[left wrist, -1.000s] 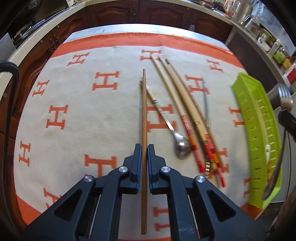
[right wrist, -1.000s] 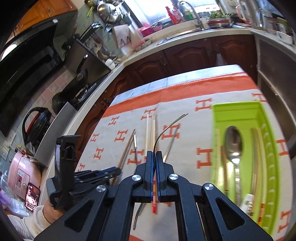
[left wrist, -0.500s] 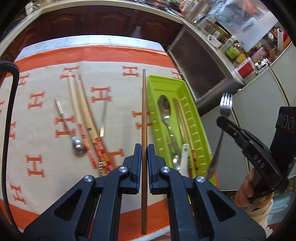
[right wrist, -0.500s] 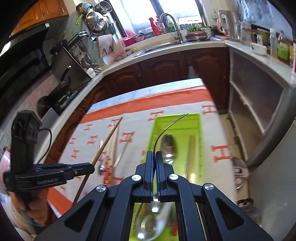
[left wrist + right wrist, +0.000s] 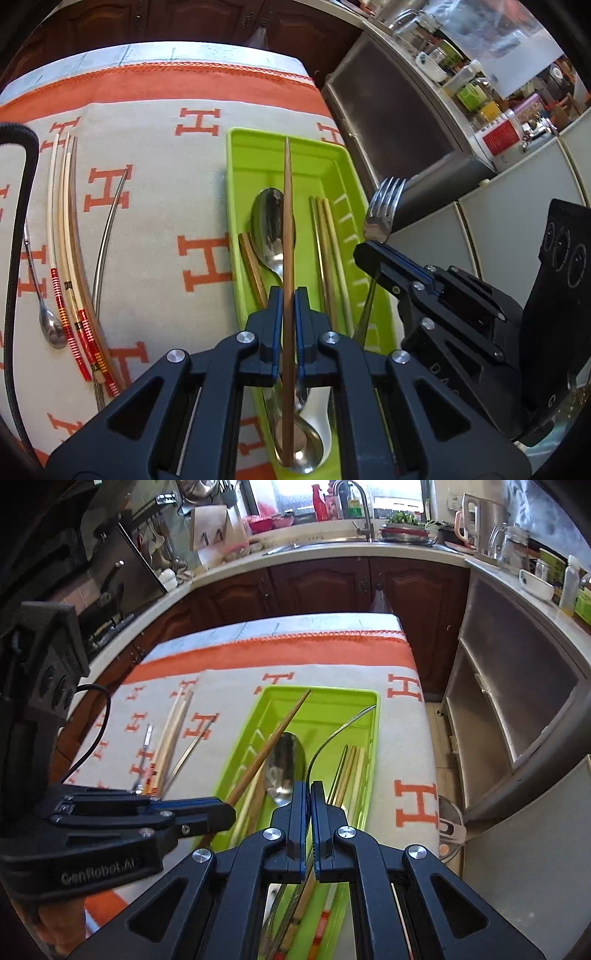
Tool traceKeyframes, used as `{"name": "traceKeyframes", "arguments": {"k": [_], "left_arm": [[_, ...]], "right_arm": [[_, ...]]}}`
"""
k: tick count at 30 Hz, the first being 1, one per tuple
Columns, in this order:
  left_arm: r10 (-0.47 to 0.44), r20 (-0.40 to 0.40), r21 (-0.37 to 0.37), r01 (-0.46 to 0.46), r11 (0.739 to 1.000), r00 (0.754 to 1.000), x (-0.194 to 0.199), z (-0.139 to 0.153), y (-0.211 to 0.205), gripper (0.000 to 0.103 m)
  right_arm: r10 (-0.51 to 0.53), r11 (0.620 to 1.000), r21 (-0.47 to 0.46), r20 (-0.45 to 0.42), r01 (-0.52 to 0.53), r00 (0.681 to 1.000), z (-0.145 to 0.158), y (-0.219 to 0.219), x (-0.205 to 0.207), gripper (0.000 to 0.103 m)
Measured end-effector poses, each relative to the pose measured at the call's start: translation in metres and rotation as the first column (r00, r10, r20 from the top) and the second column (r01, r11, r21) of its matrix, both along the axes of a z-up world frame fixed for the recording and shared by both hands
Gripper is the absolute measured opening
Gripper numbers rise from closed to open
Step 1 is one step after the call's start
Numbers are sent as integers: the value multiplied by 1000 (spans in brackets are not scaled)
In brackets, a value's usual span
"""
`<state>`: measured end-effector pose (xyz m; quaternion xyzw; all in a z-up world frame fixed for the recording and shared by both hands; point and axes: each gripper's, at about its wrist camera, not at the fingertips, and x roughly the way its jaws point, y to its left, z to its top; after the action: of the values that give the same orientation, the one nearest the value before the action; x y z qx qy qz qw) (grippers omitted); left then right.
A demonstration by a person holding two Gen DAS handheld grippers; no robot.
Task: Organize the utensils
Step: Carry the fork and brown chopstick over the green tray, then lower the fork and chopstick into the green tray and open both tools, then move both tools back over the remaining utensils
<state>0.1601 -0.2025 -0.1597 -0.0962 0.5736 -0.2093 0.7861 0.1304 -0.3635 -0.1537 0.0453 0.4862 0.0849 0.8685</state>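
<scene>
Chopstick (image 5: 287, 229) now above tray (image 5: 334, 162)

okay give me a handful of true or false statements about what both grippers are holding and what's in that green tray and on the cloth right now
1. The left gripper is shut on a brown wooden chopstick. True.
2. The right gripper holds a spoon. False: it is shut on a metal fork, whose tines show in the left wrist view.
3. The green tray is empty. False: a large spoon and several chopsticks already lie in it.
4. The held chopstick is above the tray. True.
5. All utensils are off the patterned cloth. False: a small spoon, red-banded chopsticks and a thin metal rod lie on it, left of the tray.
</scene>
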Motion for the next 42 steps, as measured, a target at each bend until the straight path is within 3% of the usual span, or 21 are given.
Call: {"name": "traceKeyframes", "arguments": {"k": [8,14,20,29,42], "left_arm": [[-27,-4,-16,27,1000,1000,7,-8,-2,4],[-33,17,-21,33,999,999,-7,10,13,4],[-18,50,40,16,999,999,-22,24,35,4],[24,121,130,-40,991,992,-50,40,78,4],[91,139,173,-115,978,986,-82,33,137,4]], "right_arm": [[5,999,41,-94,-1,996,-46,-3,46,4],[-12,999,45,-91,16,996,-51,1,59,21],[-42,997,67,-70,47,997,-31,10,50,22],[-57,991,118,-15,59,998,13,31,2,22],[-54,978,201,7,52,999,47,91,-68,24]]}}
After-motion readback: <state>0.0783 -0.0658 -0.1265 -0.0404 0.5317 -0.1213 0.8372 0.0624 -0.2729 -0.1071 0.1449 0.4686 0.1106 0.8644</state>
